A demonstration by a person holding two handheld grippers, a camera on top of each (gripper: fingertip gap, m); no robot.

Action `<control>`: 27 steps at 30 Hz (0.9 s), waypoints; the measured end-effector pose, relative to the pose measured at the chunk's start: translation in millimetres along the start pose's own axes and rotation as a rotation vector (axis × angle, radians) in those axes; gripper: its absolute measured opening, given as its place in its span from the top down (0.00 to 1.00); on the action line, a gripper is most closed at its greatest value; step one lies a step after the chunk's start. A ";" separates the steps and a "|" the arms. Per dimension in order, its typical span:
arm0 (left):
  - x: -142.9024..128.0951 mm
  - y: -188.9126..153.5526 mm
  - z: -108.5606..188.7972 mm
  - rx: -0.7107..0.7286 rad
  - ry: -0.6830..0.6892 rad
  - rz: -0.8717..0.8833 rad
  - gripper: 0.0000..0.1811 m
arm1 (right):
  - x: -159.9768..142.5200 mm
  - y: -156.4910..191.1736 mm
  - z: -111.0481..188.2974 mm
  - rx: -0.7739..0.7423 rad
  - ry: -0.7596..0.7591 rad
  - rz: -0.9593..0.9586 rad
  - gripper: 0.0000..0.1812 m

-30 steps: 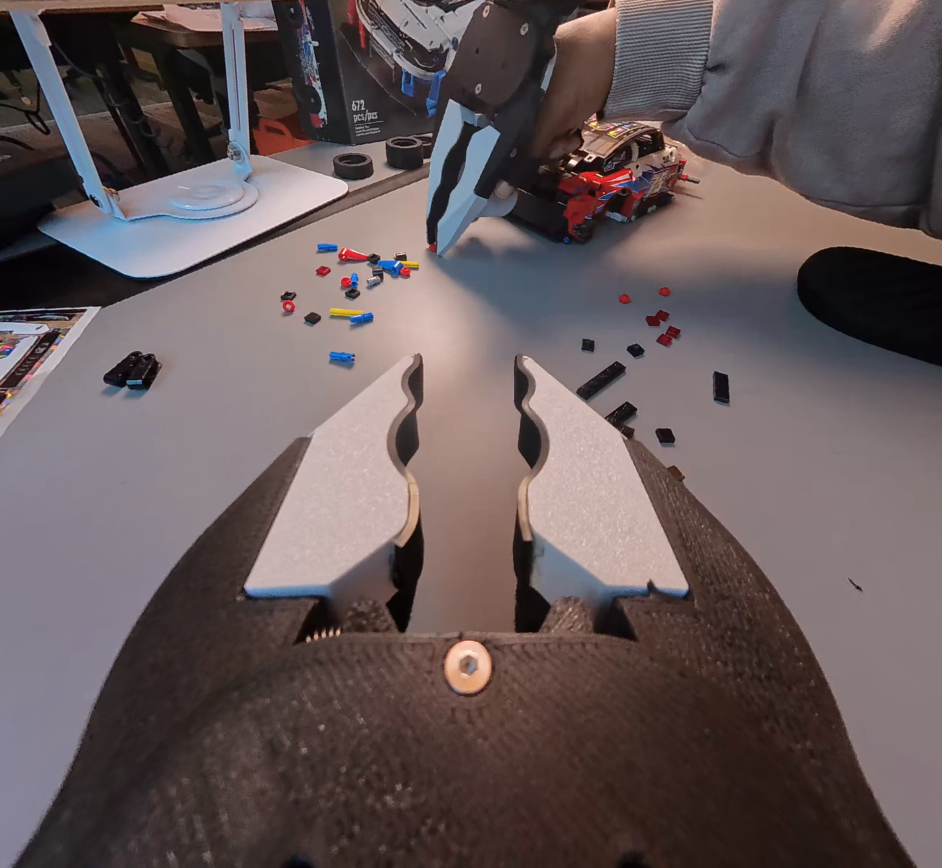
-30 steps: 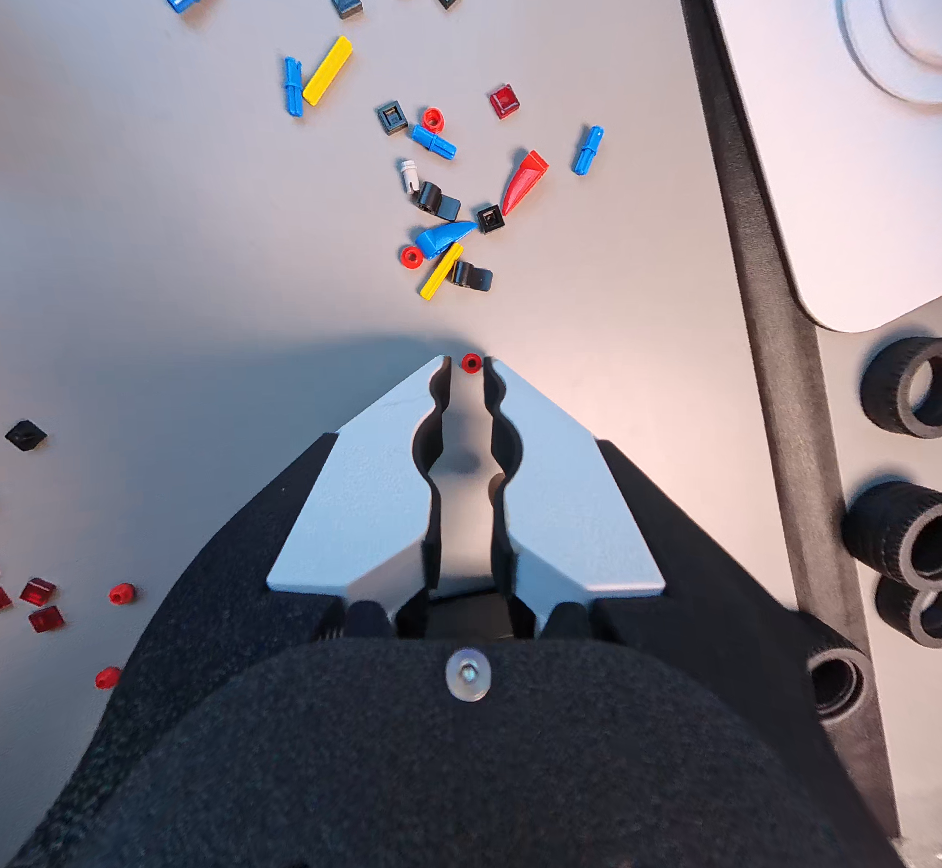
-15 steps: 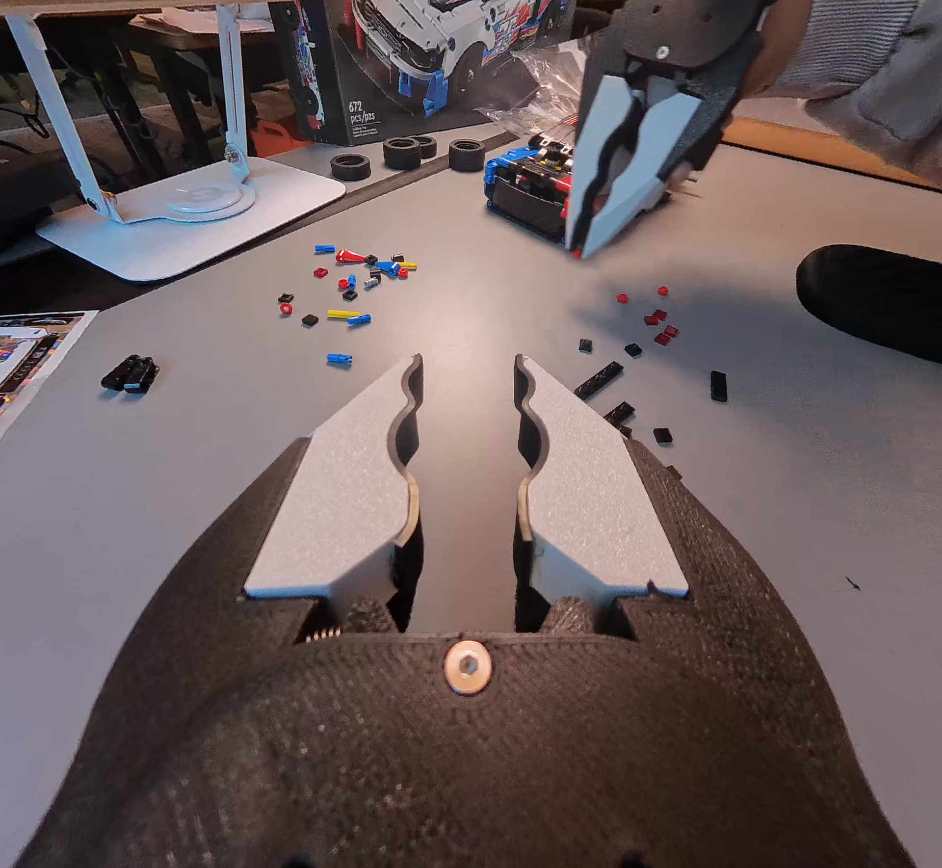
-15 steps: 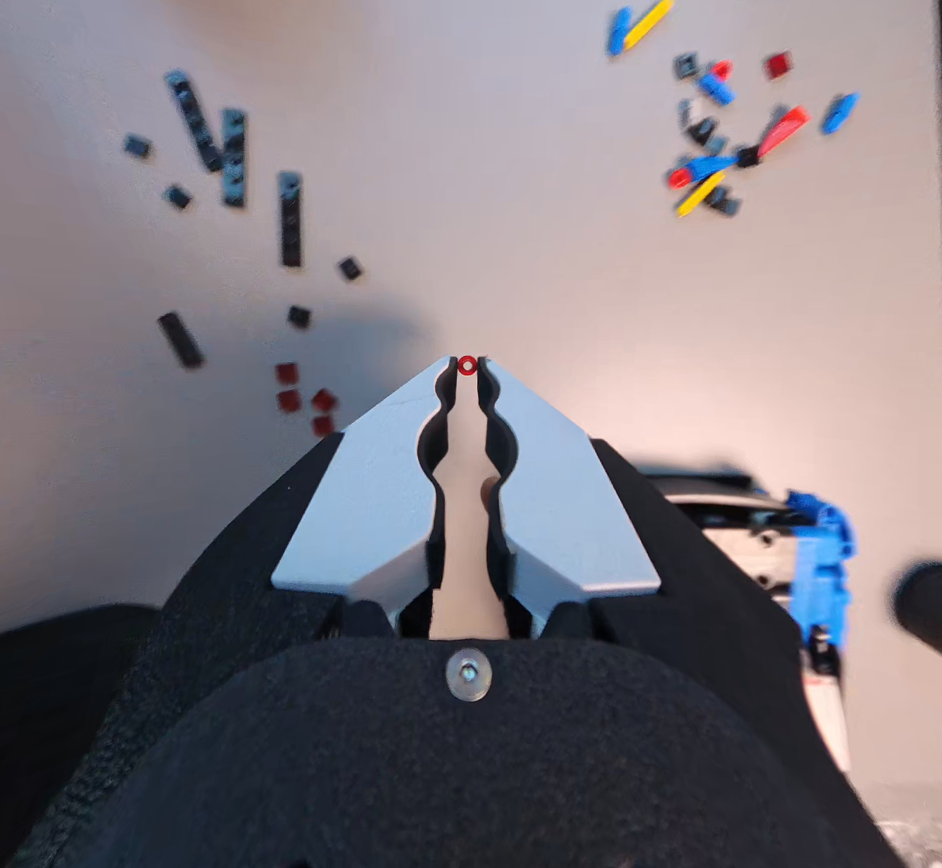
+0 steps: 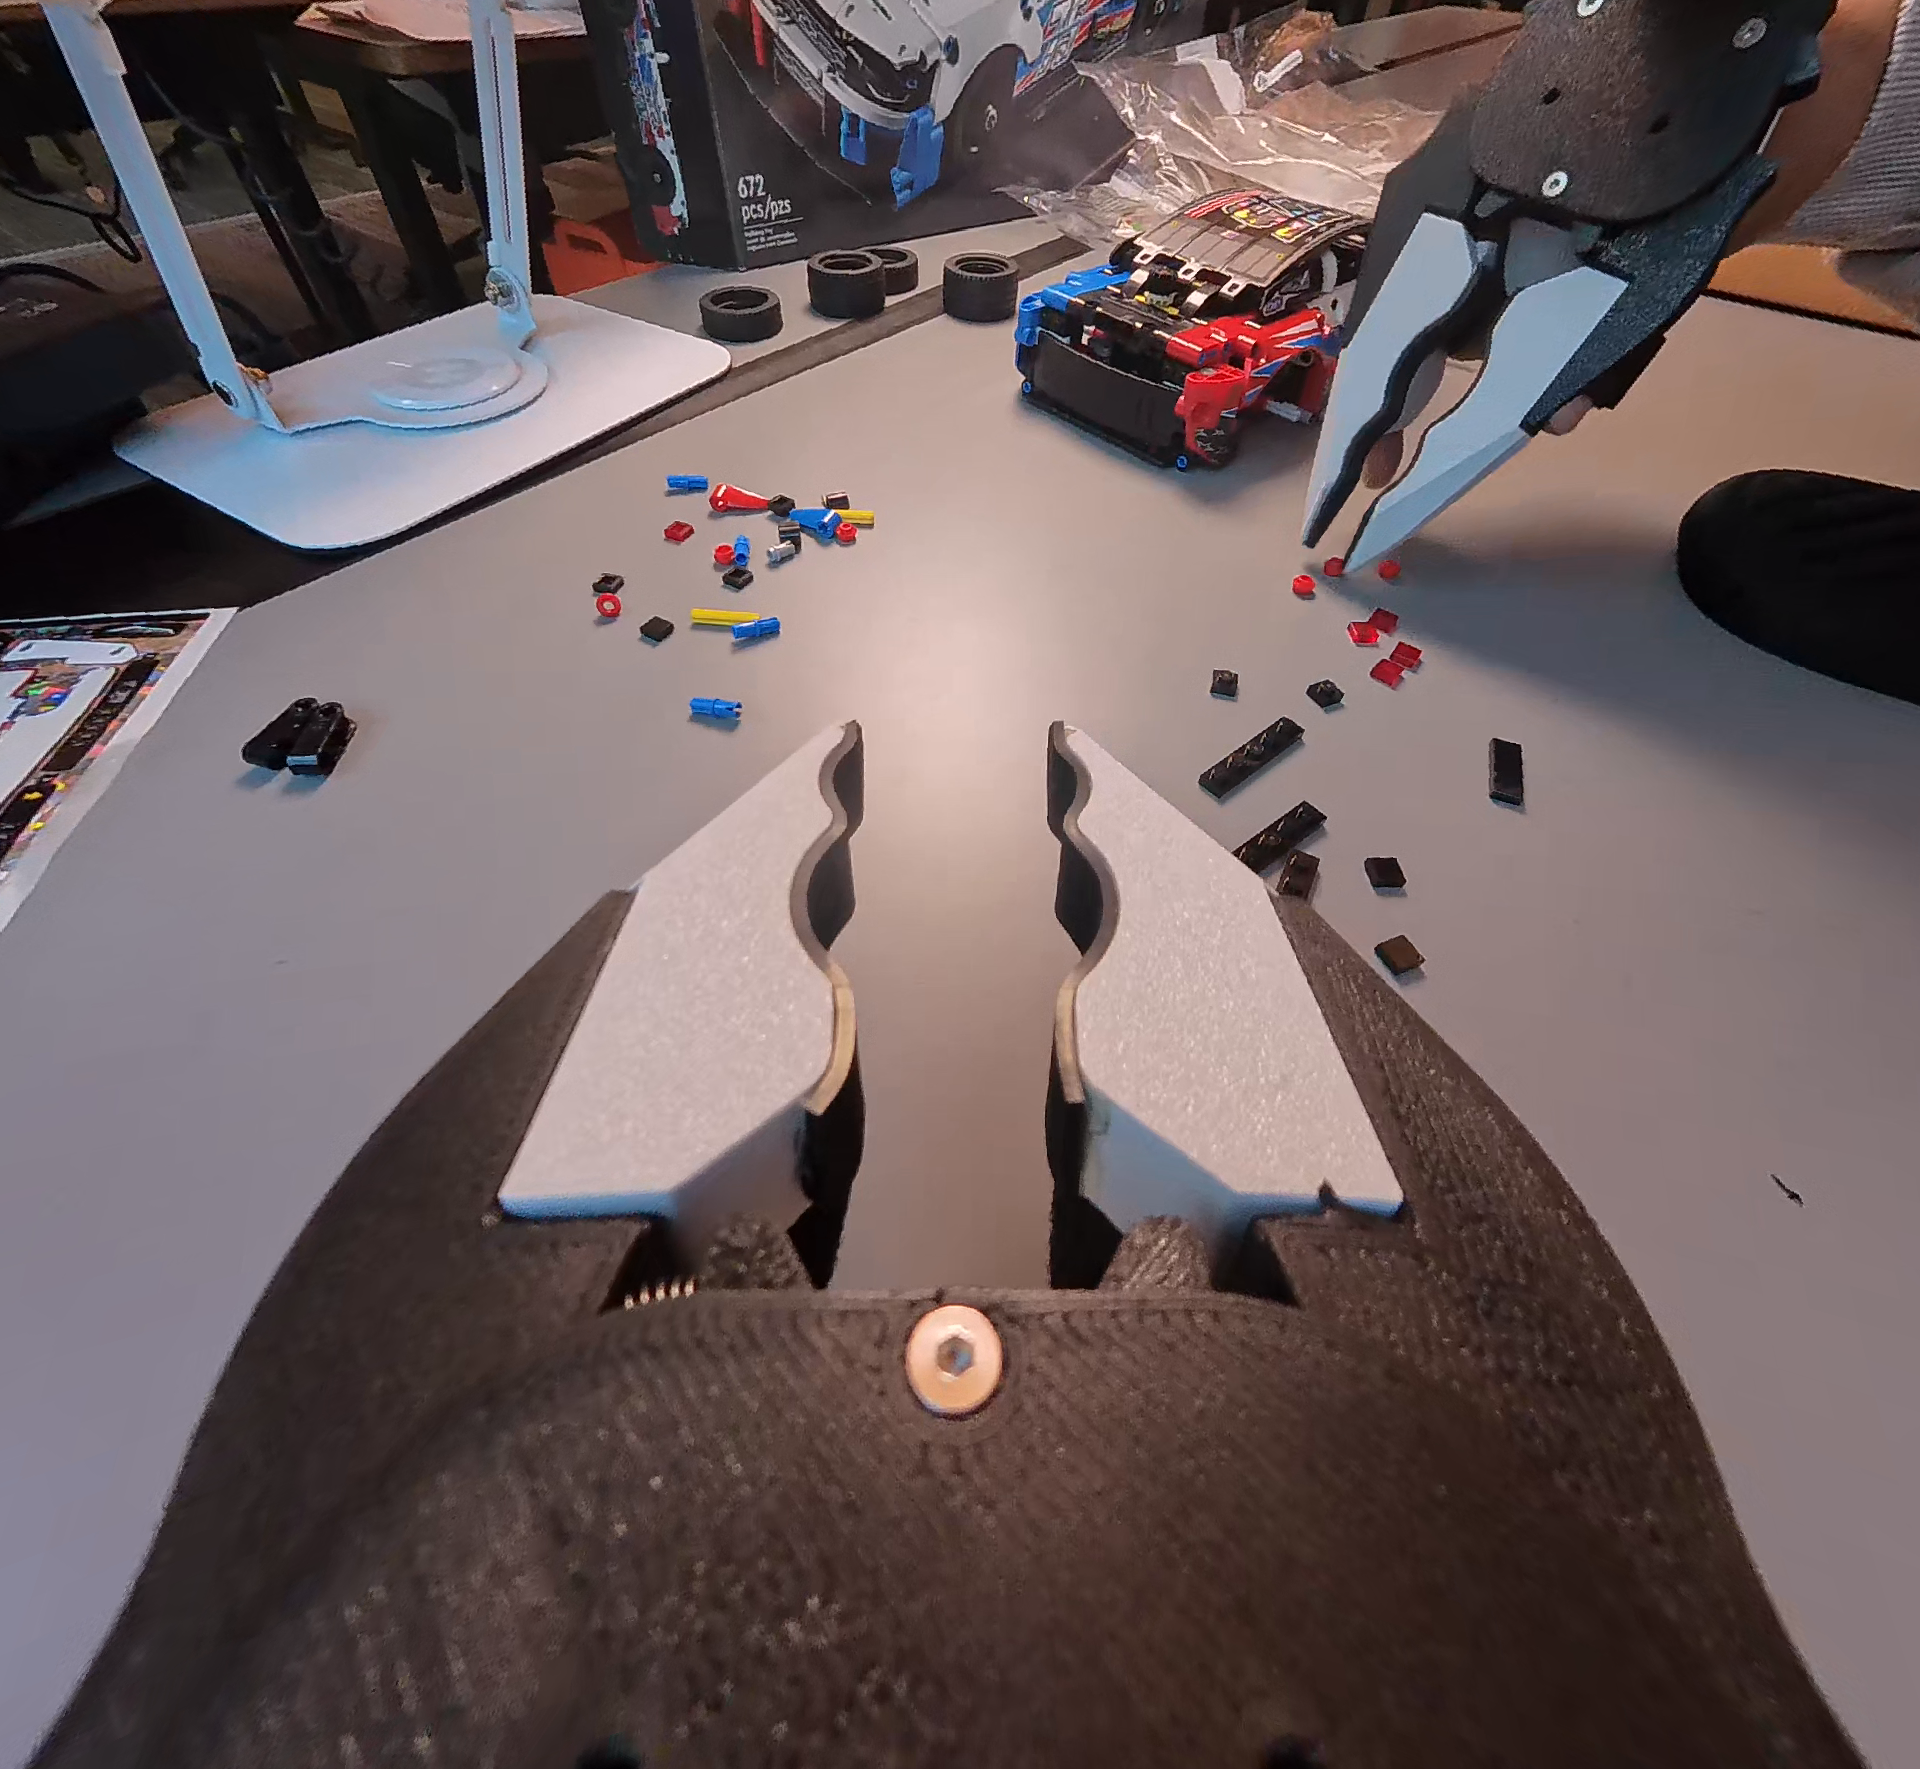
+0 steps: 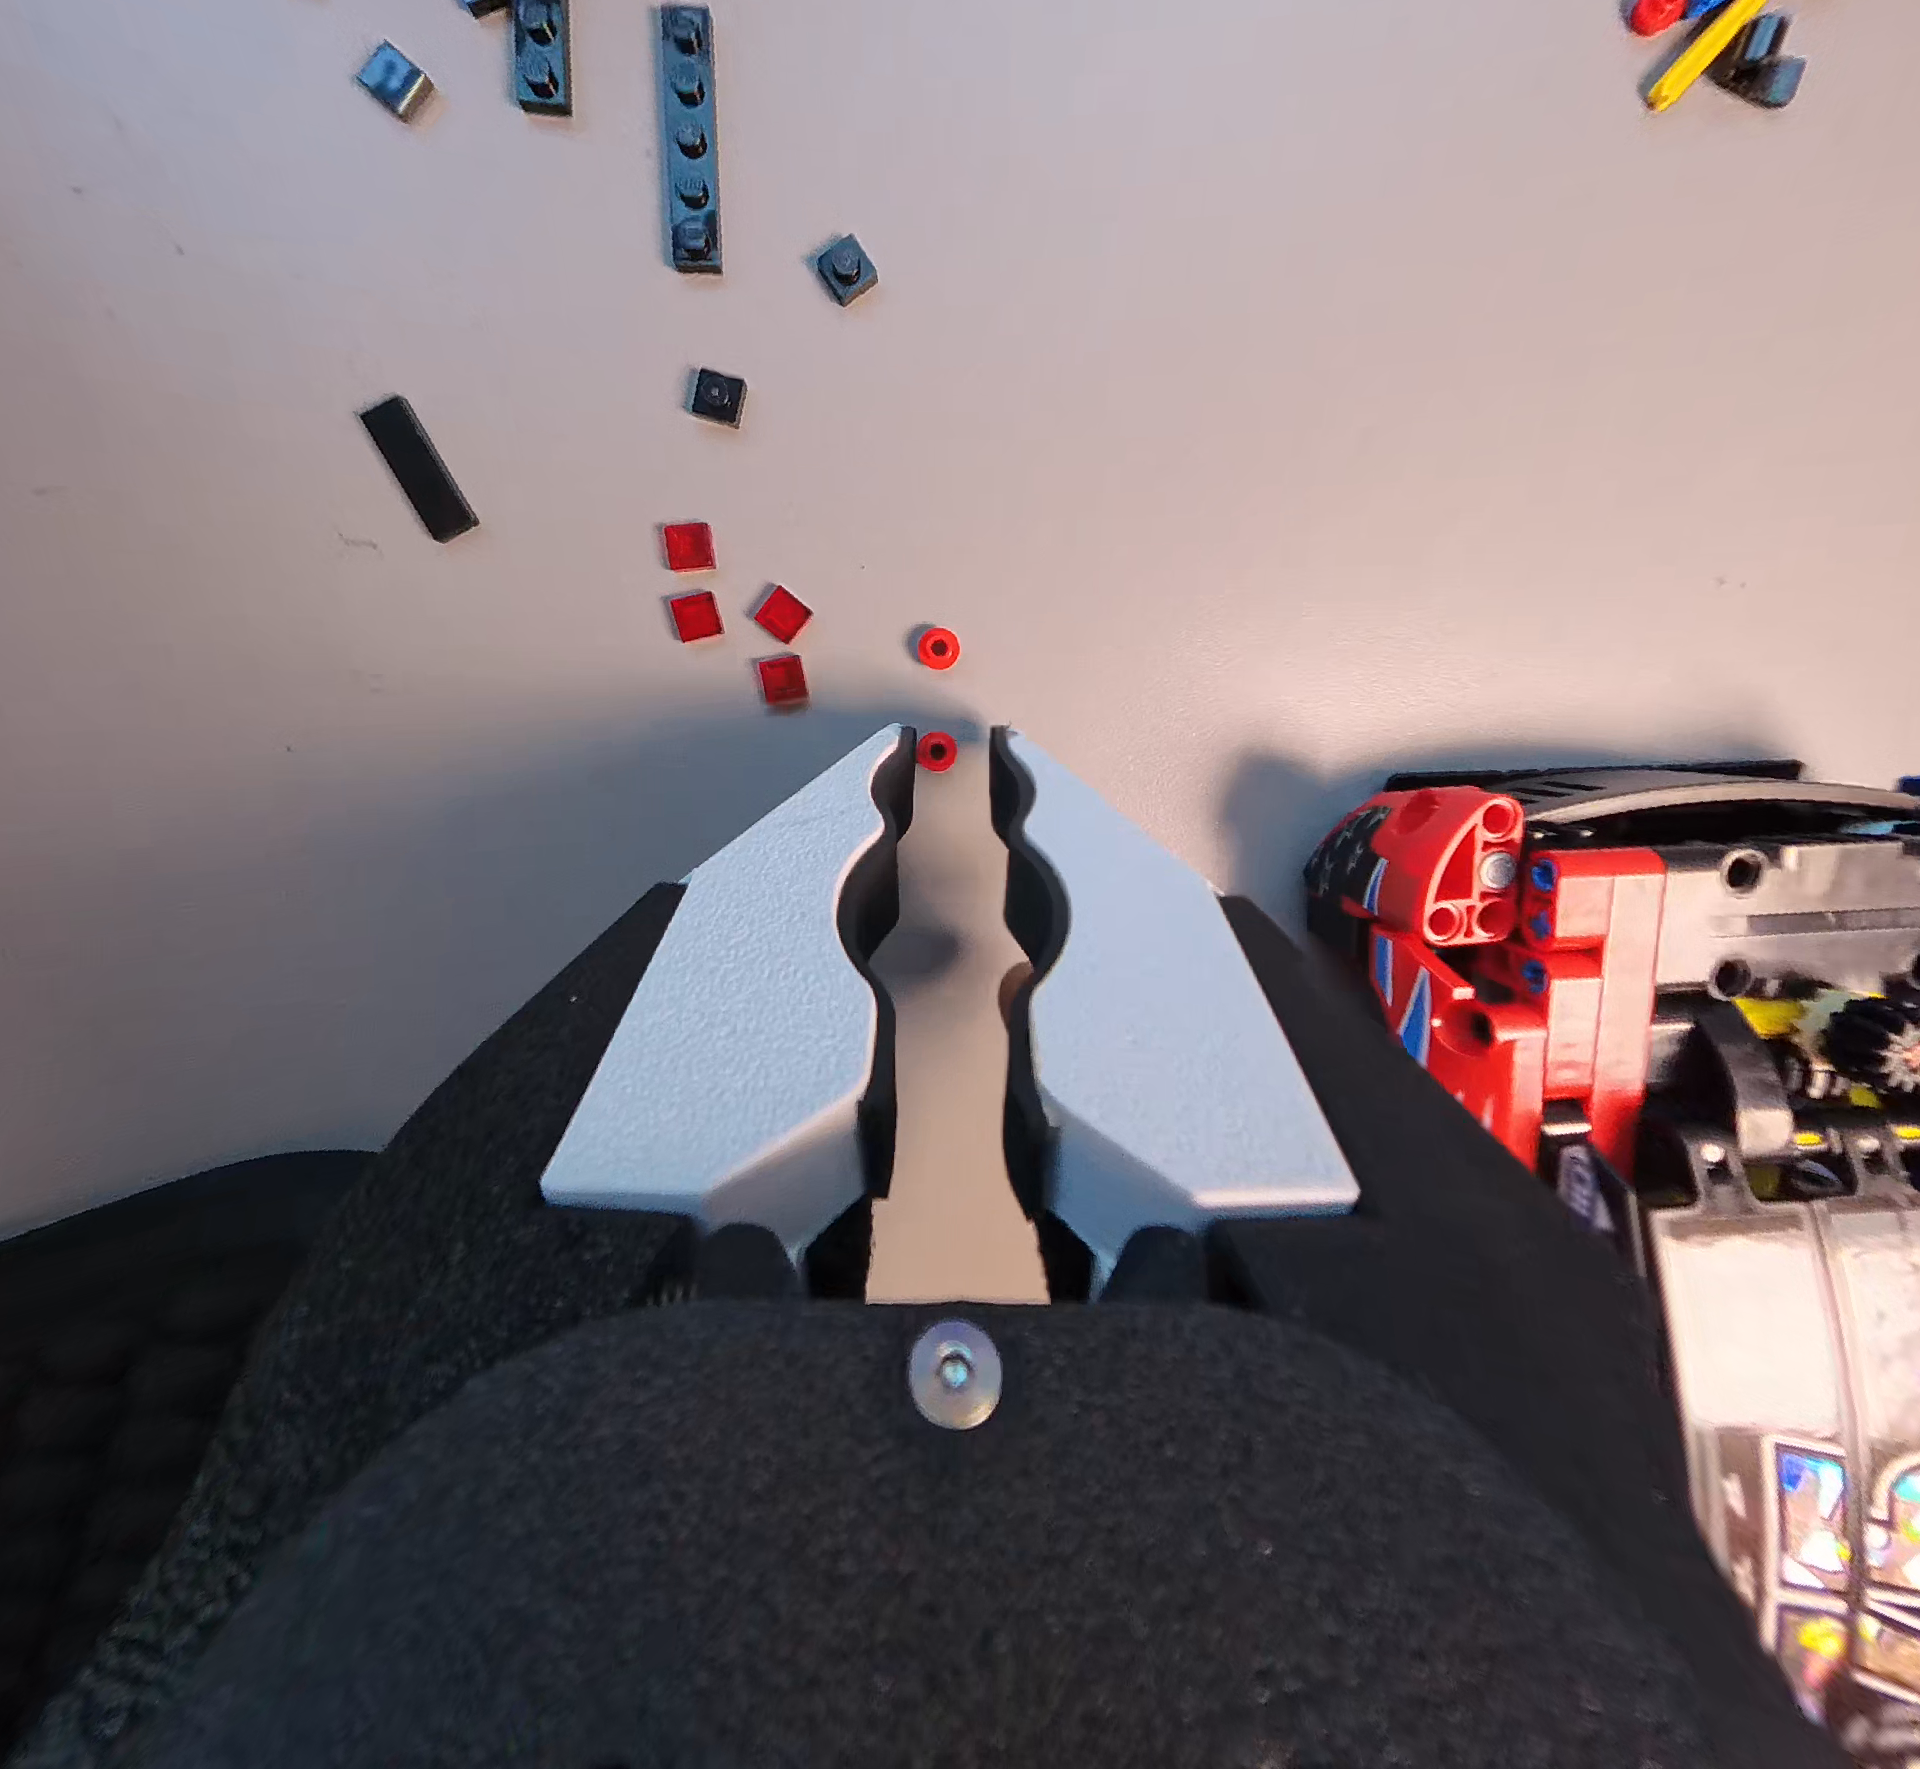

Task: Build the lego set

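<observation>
Two grippers: grey wedge fingers with wavy inner edges, black textured bodies
Left gripper point(image 5: 954, 743): jaws spread wide, empty, above the smooth grey table point(image 5: 416, 940)
Right gripper point(image 6: 948, 740): tips down at the table, jaws slightly parted; small red round stud point(image 6: 936, 750) lies between the tips, not pinched
Second red stud point(image 6: 938, 647): just beyond the tips
Red square tiles point(image 6: 781, 614): four, glossy, near the studs
Lego car point(image 5: 1184, 337): part-built, red, blue and black, just beside the right gripper
Black plates point(image 6: 690, 138): long, studded, farther off
</observation>
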State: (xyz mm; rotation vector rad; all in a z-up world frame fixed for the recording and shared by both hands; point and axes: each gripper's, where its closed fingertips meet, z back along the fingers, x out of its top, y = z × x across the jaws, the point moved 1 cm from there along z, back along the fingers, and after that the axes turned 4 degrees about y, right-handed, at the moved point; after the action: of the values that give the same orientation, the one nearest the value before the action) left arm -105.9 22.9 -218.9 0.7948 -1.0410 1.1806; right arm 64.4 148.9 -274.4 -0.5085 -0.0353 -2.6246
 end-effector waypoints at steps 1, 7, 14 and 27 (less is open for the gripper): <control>-0.1 -0.1 0.0 -0.001 0.001 0.000 0.81 | 4.1 -2.9 3.3 -0.008 -0.012 0.005 0.93; 0.4 -0.8 -0.7 -0.014 -0.001 0.005 0.82 | 74.9 -60.0 20.8 -0.131 -0.224 -0.057 0.95; 0.4 -1.1 0.2 -0.019 -0.004 0.009 0.81 | 119.1 -116.8 -30.5 -0.144 -0.228 -0.112 0.94; 1.1 -2.1 -0.1 -0.033 -0.008 0.022 0.81 | 117.8 -124.5 -56.4 -0.104 -0.116 -0.105 0.95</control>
State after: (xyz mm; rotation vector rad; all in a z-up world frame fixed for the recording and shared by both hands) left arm -103.8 22.9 -217.9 0.7647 -1.0757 1.1765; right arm -107.9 202.2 -277.0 -0.7133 0.0393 -2.7060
